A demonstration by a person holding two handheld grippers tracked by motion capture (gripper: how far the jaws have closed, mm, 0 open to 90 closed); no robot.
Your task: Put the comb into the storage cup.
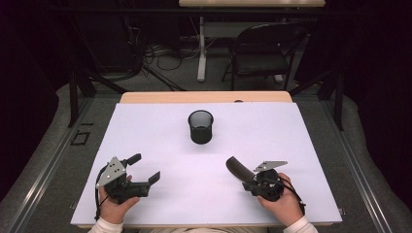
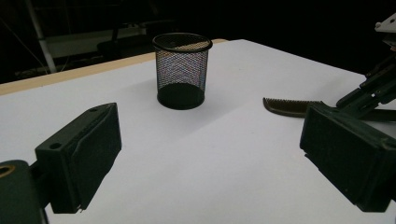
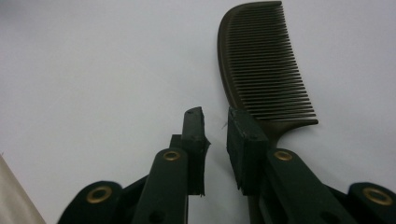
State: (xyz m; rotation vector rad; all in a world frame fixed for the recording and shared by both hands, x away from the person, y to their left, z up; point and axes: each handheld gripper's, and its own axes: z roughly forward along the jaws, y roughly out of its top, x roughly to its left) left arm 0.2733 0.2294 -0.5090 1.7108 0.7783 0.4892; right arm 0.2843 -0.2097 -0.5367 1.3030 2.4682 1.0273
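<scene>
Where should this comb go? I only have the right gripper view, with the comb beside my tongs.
Observer: A black mesh cup stands upright mid-table, beyond the comb in the high view.
Operator: Anything already in it?
Observer: It looks empty; the left gripper view lets light through its mesh wall.
Operator: Is the other hand in the way?
Observer: No. The left gripper sits at the table's near left, tongs wide open and holding nothing, well apart from the cup.

A dark comb (image 3: pixel 264 70) is seen flat on the white bench (image 3: pixel 93 70), teeth rightward; right gripper (image 3: pixel 215 133) jaws slightly parted, comb handle under the right-hand one.
</scene>
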